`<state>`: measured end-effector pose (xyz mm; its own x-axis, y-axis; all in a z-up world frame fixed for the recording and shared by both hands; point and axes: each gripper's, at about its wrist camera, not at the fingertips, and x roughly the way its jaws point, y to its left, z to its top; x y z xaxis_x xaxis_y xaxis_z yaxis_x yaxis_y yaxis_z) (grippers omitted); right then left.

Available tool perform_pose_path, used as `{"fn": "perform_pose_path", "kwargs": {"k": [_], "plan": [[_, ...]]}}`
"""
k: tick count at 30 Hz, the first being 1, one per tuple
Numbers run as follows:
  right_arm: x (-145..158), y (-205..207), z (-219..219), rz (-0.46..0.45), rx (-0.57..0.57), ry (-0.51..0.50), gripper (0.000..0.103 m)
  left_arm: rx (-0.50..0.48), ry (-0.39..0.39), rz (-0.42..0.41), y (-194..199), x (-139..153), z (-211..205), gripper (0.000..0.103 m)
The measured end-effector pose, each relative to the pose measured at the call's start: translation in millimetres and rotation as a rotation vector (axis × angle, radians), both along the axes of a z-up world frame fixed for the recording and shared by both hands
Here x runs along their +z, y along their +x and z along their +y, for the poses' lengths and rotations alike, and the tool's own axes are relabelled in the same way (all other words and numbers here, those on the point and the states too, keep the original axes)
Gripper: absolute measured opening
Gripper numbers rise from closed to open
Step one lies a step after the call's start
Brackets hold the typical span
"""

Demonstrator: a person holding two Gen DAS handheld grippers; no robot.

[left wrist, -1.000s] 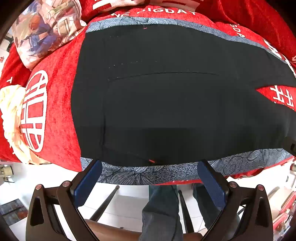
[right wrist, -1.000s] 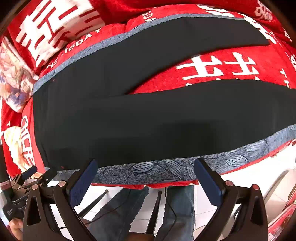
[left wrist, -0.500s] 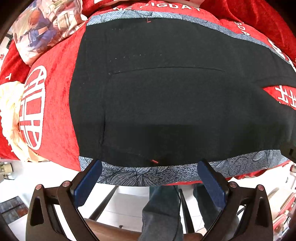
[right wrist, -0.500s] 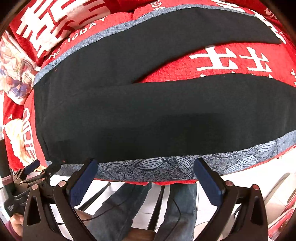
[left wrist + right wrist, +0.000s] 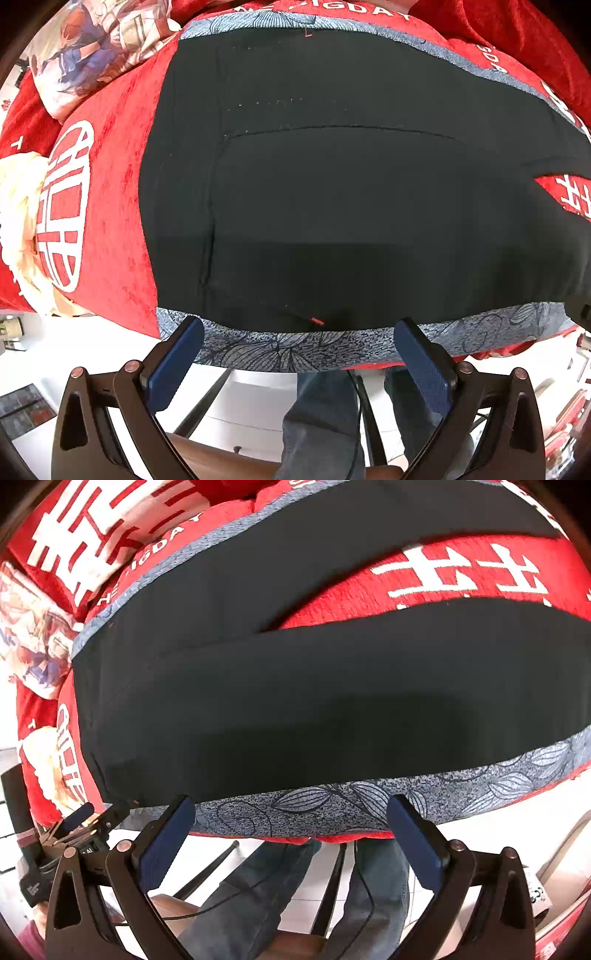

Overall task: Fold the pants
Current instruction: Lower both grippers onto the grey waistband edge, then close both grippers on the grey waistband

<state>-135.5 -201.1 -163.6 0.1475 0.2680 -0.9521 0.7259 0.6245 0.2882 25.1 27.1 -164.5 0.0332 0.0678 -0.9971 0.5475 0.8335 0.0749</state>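
Observation:
Black pants (image 5: 332, 206) lie flat on a red cover with a grey floral border. In the left wrist view I see the waist end and a pocket seam. In the right wrist view the pants (image 5: 295, 709) show two legs spreading apart toward the right. My left gripper (image 5: 297, 343) is open just short of the near hem of the waist part, holding nothing. My right gripper (image 5: 290, 818) is open over the grey border (image 5: 332, 808), just short of the near leg's edge. The left gripper (image 5: 92, 816) also shows at the lower left of the right wrist view.
A printed cushion (image 5: 96, 48) lies at the far left, and a cream cloth (image 5: 18, 221) lies at the left edge. The person's jeans legs (image 5: 258, 890) and a chair (image 5: 229, 461) are below the near edge. White floor lies beneath.
Both grippers have moved in toward the near edge of the pants, so the cloth looks larger. Both stay open.

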Motion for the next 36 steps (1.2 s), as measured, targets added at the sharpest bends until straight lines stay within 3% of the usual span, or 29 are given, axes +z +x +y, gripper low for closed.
{"fn": "perform_pose_path", "kwargs": {"k": [14, 19, 25, 27, 28, 31, 36], "plan": [[-5, -5, -3, 0.0, -0.006, -0.001, 0.103, -0.019, 0.02, -0.001, -2, -7, -2, 0.103], [-6, -6, -3, -0.032, -0.01, 0.021, 0.103, 0.006, -0.03, 0.019, 4, -8, 9, 0.103], [-15, -19, -3, -0.149, -0.044, 0.161, 0.103, 0.09, -0.176, 0.049, 17, -7, 43, 0.103], [-23, -26, 1, -0.184, -0.062, 0.242, 0.102, 0.121, -0.23, 0.1, 18, -13, 58, 0.103], [-28, -29, 5, -0.195, -0.069, 0.284, 0.1, 0.136, -0.253, 0.128, 17, -17, 65, 0.103], [-50, -38, 18, -0.177, -0.091, 0.384, 0.075, 0.198, -0.302, 0.192, 12, -31, 88, 0.103], [-87, -46, 37, -0.159, -0.133, 0.477, 0.074, 0.306, -0.362, 0.252, 11, -51, 112, 0.103]]}}
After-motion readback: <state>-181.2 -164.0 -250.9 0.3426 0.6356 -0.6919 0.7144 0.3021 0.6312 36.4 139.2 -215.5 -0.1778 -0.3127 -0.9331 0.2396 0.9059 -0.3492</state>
